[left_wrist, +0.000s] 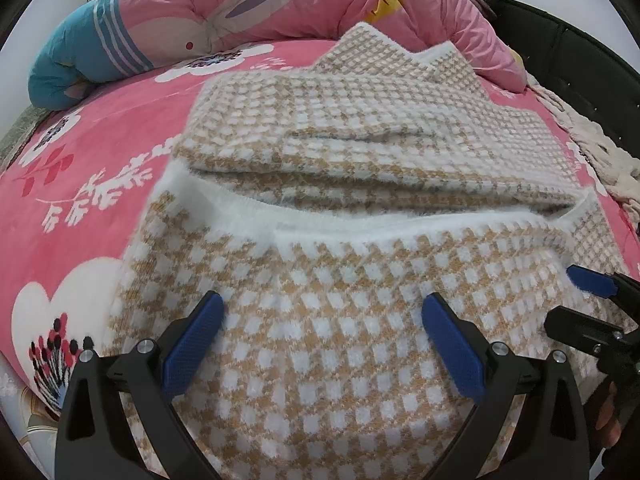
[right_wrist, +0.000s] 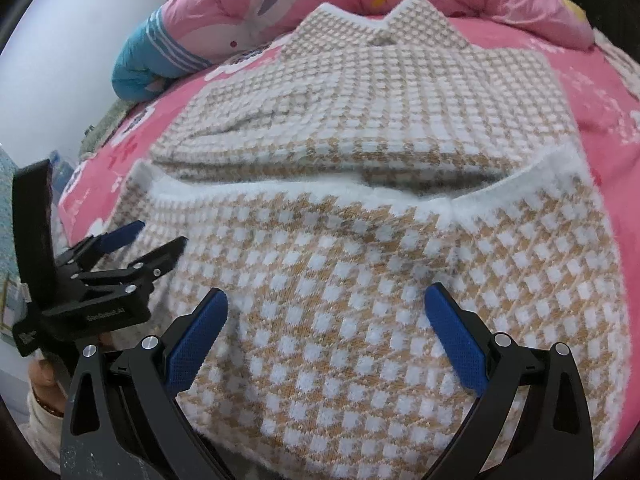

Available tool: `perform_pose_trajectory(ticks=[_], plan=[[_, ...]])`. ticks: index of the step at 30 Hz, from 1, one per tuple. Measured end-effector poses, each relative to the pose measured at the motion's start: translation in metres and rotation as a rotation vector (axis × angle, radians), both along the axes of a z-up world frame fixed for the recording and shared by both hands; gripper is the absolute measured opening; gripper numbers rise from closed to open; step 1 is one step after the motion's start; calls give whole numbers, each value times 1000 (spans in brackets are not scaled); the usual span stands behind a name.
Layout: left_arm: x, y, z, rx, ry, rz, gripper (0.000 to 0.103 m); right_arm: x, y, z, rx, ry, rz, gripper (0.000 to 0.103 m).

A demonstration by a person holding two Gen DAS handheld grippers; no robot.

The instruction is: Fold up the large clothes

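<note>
- Left wrist view: your left gripper (left_wrist: 322, 344) hovers low over the near part of the sweater (left_wrist: 360, 208), its blue fingers (left_wrist: 192, 346) spread wide with nothing between them.
- The sweater lies on the bed (left_wrist: 100, 152), a fluffy tan-and-white checked knit. Its far part appears already doubled into a thick layered stack, and a white ribbed edge (left_wrist: 360, 222) runs across the middle.
- At the right rim you can see the right gripper (left_wrist: 588, 300) just beside the sweater's near right edge; from here you cannot tell how its fingers stand.
- Behind the sweater a rolled pink quilt (left_wrist: 240, 4) rests along the far side of the bed, apart from the knit.
- Right wrist view: your right gripper (right_wrist: 326, 342) also hangs over the near panel, fingers (right_wrist: 456, 344) spread and empty.
- The left gripper shows at the left edge, near the sweater's near left corner, held by a hand (right_wrist: 44, 376); its fingers look parted.
- Handling, as a judgement: the knit looks soft, limp and fairly bulky, so it should sag and slide off a shallow pinch. Its fuzzy surface should grip the pads well.
- Take hold at the two near corners, biting deep through every layer, one gripper per corner, so the panel lifts evenly and does not drag the stacked part out of shape.
</note>
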State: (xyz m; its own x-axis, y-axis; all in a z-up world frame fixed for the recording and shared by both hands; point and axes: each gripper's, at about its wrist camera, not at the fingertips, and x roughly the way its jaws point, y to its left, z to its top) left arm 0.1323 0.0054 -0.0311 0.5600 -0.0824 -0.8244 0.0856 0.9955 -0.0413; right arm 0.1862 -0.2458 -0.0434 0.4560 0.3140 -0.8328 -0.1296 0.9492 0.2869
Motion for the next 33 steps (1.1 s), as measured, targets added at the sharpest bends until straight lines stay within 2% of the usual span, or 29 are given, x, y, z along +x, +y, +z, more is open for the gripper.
perform_pose_trajectory(ticks=[8, 23, 33], plan=[[2, 0, 0, 0, 2, 0, 98, -2, 16, -2, -92, -4, 18, 95], [1, 0, 1, 5, -3, -3, 98, -2, 20, -4, -87, -1, 27, 95], [0, -1, 0, 21, -14, -16, 98, -2, 11, 11, -72, 23, 49, 95]])
